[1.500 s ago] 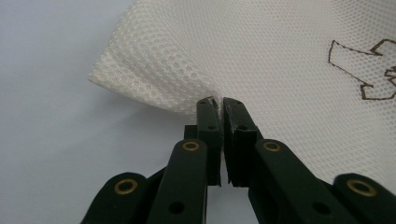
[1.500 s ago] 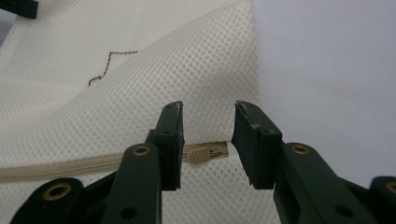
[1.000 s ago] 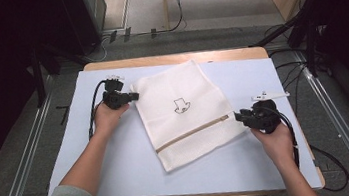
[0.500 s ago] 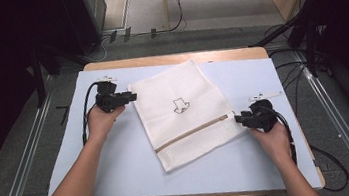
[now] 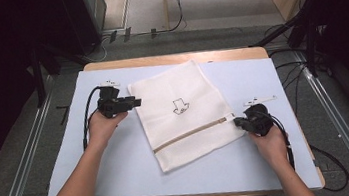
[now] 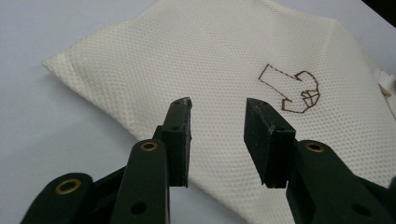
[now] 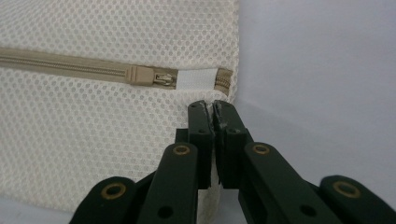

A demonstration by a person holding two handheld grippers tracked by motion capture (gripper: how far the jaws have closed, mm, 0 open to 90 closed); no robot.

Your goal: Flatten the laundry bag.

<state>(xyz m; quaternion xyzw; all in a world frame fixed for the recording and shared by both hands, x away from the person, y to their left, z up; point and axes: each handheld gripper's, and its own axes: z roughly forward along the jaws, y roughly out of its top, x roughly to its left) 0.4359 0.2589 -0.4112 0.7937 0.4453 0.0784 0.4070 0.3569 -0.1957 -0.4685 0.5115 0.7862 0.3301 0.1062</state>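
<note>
Mesh bag (image 5: 187, 111): cream, lies flat and slightly rotated on the pale blue table cover (image 5: 121, 175), near the centre.
Zipper (image 7: 65, 67): tan, runs across the bag's near portion; the slider (image 7: 147, 76) sits close to the right-hand end.
Arrow mark (image 6: 292, 91): dark outline drawn on the bag's upper panel.
Left gripper (image 6: 217, 109): jaws spread apart, hovering just over the bag's left edge, nothing between them.
Right gripper (image 7: 212, 109): jaws pressed together, pinching the bag's edge fabric just below the zipper end.
Left hand (image 5: 103, 127): rests on the cover beside the bag.
Right hand (image 5: 271, 141): at the bag's right corner.
</note>
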